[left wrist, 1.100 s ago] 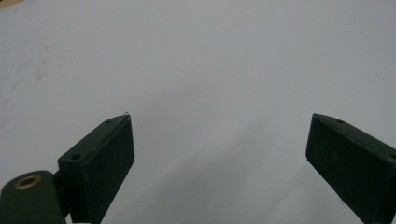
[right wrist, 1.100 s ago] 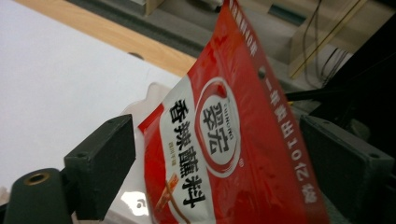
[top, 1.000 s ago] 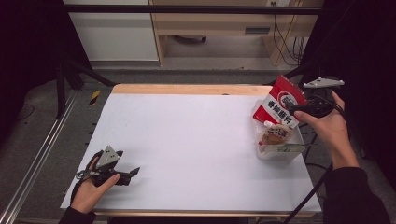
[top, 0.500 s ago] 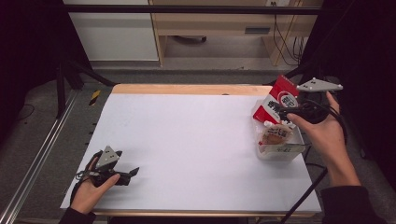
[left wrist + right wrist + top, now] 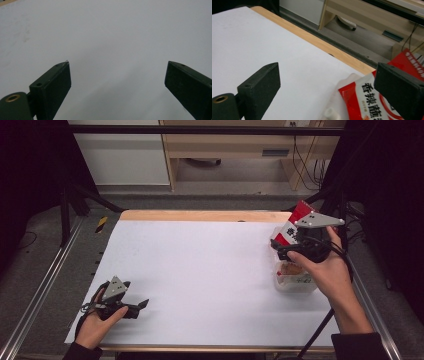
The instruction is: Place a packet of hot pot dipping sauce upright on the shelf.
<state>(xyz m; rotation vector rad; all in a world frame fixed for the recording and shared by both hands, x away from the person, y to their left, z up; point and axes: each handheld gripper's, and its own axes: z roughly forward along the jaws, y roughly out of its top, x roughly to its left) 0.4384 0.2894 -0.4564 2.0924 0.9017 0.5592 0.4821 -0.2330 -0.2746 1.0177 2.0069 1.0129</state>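
A red and white snack bag (image 5: 291, 226) stands tilted at the table's far right edge, printed side up in the right gripper view (image 5: 368, 98). Just in front of it sits a clear plastic tub (image 5: 294, 281) with brownish food inside. My right gripper (image 5: 278, 248) hovers over the tub beside the bag, its jaws wide apart with the bag low between them and untouched (image 5: 327, 77). My left gripper (image 5: 140, 305) rests near the front left corner, jaws open over bare white table (image 5: 117, 75).
The white table top (image 5: 210, 270) has a wooden strip (image 5: 200, 215) along its far edge. Metal rails (image 5: 45, 285) run down the left side. A white cabinet (image 5: 120, 155) and wooden shelf unit (image 5: 235, 145) stand beyond the table.
The right hand and gripper shifted left and toward me, from beside the bag to over the tub. The left gripper stayed put.
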